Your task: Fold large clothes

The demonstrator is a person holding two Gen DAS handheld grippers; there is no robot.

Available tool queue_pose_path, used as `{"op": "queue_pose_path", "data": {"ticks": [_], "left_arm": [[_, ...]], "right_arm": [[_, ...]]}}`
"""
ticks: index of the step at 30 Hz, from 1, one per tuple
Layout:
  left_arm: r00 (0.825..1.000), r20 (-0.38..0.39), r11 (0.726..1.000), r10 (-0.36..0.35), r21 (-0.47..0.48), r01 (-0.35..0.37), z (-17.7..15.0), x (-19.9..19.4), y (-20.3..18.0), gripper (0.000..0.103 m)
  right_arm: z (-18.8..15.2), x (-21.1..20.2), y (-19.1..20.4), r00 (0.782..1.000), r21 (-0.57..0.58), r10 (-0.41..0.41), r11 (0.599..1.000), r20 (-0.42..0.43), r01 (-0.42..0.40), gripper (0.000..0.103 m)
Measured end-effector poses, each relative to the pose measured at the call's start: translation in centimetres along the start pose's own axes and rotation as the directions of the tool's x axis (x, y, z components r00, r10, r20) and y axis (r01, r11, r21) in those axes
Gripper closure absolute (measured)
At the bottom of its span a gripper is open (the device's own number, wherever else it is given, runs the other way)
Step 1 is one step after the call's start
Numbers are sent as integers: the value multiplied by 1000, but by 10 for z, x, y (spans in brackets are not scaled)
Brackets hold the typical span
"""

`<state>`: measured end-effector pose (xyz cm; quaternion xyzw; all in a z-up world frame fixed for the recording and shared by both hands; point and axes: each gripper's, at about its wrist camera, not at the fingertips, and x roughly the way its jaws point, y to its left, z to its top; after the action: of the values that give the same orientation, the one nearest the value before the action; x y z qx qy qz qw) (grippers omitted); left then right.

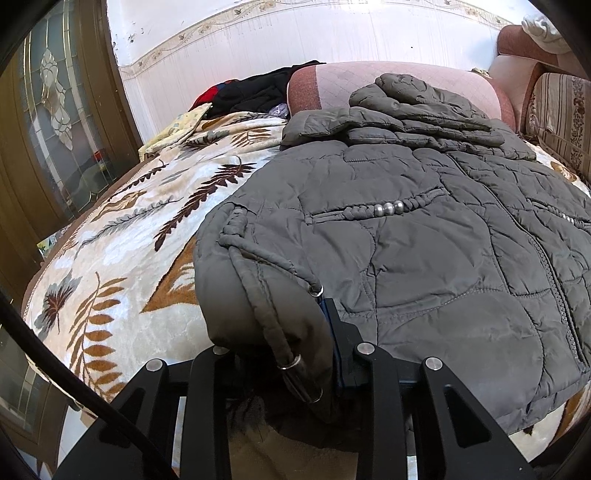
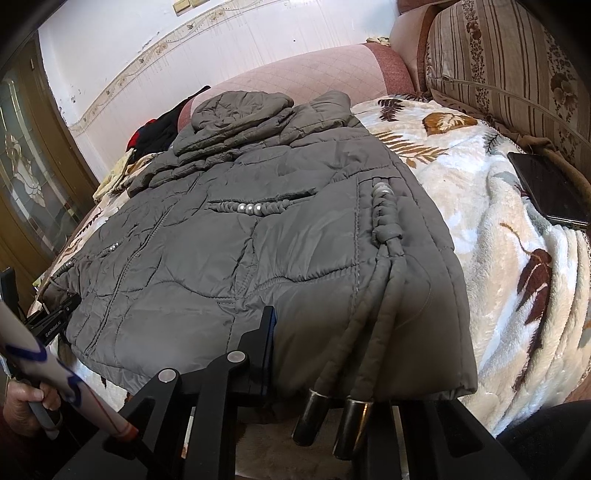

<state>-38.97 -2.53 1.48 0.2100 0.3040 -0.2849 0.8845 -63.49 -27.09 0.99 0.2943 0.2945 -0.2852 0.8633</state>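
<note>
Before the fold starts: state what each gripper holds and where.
Both hold the grey jacket by its bottom hem: left gripper at one corner, right gripper at the other.

A white wall (image 1: 295, 40) with a pale floral border strip (image 1: 229, 20) stands behind a pink quilted sofa arm (image 2: 332, 66). At left is a brown wooden door with patterned leaded glass (image 1: 51, 96). A cream fleece blanket printed with brown leaves (image 1: 122, 236) covers the seat, beside a striped floral cushion (image 2: 509, 66), in bright daylight.

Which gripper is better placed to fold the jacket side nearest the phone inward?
Right. The right gripper clamps the jacket hem at the corner toward the phone; the left gripper holds the opposite corner, across the jacket.
</note>
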Motion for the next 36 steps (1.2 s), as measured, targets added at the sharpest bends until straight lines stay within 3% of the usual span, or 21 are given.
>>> {"op": "queue_pose_path", "data": {"ticks": [14, 36], "left_arm": [[1000, 30, 1000, -2, -8, 2, 1, -10, 2, 79], [999, 52, 1000, 4, -24, -3, -2, -29, 1, 83]], "right_arm": [[4, -18, 2, 998, -4, 17, 1000, 58, -17, 87], [7, -36, 14, 995, -66, -39, 997, 96, 46, 88]]}}
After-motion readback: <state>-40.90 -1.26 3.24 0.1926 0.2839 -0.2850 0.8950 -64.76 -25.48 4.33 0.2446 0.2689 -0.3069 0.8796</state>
